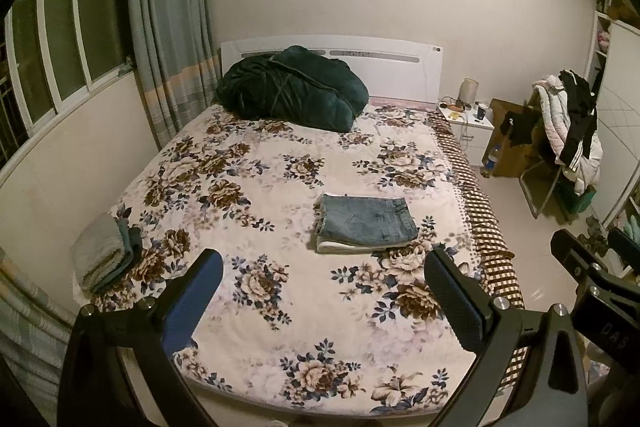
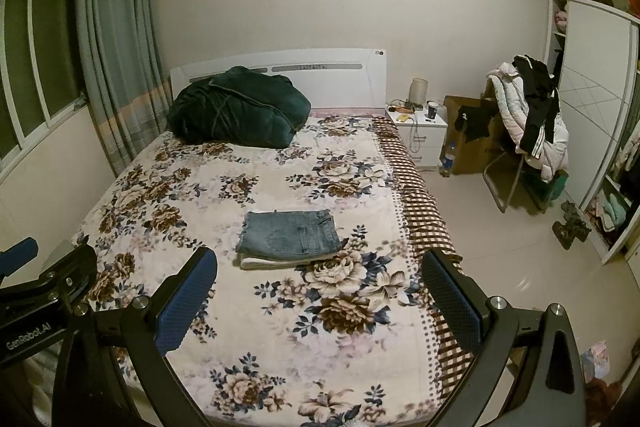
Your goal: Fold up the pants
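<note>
Folded blue denim pants [image 1: 366, 221] lie in a neat rectangle on the floral bedspread [image 1: 280, 163], right of the bed's middle, on top of a folded white cloth. They also show in the right wrist view [image 2: 290, 233]. My left gripper [image 1: 324, 291] is open and empty, held above the foot of the bed, well back from the pants. My right gripper [image 2: 320, 291] is open and empty too, at about the same distance. The right gripper's body shows at the left wrist view's right edge [image 1: 592, 275].
A dark green bundled blanket [image 1: 292, 87] sits by the headboard. Folded grey and green towels [image 1: 106, 253] lie at the bed's left edge. A white nightstand [image 2: 420, 131], a chair heaped with clothes [image 2: 528, 115] and a wardrobe [image 2: 592, 115] stand on the right.
</note>
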Available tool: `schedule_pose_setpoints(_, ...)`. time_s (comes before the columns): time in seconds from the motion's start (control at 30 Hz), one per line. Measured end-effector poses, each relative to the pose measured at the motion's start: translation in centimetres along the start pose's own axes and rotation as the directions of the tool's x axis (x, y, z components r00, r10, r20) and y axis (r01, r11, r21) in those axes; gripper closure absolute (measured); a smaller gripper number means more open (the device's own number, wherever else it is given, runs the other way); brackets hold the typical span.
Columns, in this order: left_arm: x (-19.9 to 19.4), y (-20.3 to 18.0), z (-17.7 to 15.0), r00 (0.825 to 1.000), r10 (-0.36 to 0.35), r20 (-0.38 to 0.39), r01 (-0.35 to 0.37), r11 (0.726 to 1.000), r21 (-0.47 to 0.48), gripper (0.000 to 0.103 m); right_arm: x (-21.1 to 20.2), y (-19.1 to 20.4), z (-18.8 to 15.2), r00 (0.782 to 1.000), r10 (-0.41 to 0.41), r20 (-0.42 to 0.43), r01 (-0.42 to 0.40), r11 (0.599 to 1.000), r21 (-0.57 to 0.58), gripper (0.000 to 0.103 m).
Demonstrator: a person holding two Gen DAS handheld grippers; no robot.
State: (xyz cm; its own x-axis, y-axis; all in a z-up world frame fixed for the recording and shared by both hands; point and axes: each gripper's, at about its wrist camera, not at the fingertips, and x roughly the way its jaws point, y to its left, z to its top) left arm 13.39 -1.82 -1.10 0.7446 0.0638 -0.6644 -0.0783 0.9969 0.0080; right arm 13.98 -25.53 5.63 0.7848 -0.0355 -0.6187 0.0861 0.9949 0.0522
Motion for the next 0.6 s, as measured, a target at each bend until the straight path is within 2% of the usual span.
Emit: schedule_pose_setpoints(0.6, -1.14, 0.55, -0.76, 1.0, 0.012, 0.0, -0.012, 1.0, -0.015, 0.0, -0.67, 0.67, -0.43, 1.0, 0.003, -0.001, -0.003, 1.0, -0.003, 0.0)
